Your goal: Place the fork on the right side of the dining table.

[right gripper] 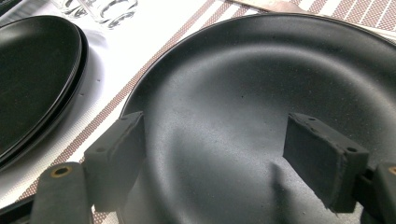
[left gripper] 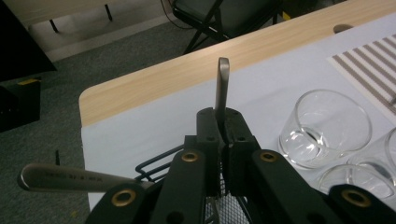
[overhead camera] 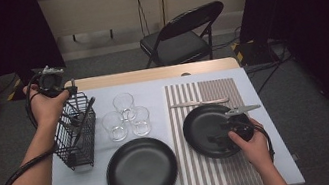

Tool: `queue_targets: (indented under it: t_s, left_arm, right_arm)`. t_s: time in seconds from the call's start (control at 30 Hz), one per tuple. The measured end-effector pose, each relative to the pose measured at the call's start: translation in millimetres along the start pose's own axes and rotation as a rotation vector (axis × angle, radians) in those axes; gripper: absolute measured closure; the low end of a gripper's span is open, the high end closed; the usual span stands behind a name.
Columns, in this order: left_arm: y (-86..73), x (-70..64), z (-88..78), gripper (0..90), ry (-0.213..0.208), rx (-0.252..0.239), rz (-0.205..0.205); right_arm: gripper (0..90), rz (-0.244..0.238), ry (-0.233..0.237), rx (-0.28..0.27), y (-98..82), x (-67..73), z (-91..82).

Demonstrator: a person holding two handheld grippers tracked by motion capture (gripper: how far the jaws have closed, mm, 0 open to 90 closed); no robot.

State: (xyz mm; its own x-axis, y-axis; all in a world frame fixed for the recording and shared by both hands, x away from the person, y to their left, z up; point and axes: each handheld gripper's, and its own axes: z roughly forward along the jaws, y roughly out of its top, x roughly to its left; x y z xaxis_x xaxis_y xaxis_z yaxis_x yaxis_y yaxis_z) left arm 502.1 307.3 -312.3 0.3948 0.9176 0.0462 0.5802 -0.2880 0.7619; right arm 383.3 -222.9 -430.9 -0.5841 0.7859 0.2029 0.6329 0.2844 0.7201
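steel utensil handle [left gripper: 223,84] clamped in left gripper [left gripper: 223,122] above wire basket [overhead camera: 78,137].

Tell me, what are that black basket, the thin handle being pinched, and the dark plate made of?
The basket looks like black-coated metal wire: thin rods and fine mesh. The handle that the left gripper clamps seems to be brushed steel, grey with a dull sheen. The plate under the right gripper looks like matte, faintly speckled ceramic or stoneware, though melamine is possible.
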Motion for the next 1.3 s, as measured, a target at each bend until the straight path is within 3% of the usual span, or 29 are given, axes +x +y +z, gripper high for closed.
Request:
queue_targets:
  t_s: [0.33,0.57,1.3]
  left_arm:
    - [10.6,0.9,-13.7,87.0,-0.051,-0.031,-0.055]
    - [17.8,0.5,-23.4,87.0,-0.079,-0.044,-0.071]
    - [45.8,-8.7,-56.1,87.0,-0.086,-0.076,-0.043]
  right_arm:
    - [20.4,-0.001,0.004,-0.004,0.5,0.7,-0.4]
    - [20.4,0.002,0.000,-0.008,1.3,1.3,-1.7]
    - [20.4,-0.007,-0.002,-0.014,2.9,2.2,-3.8]
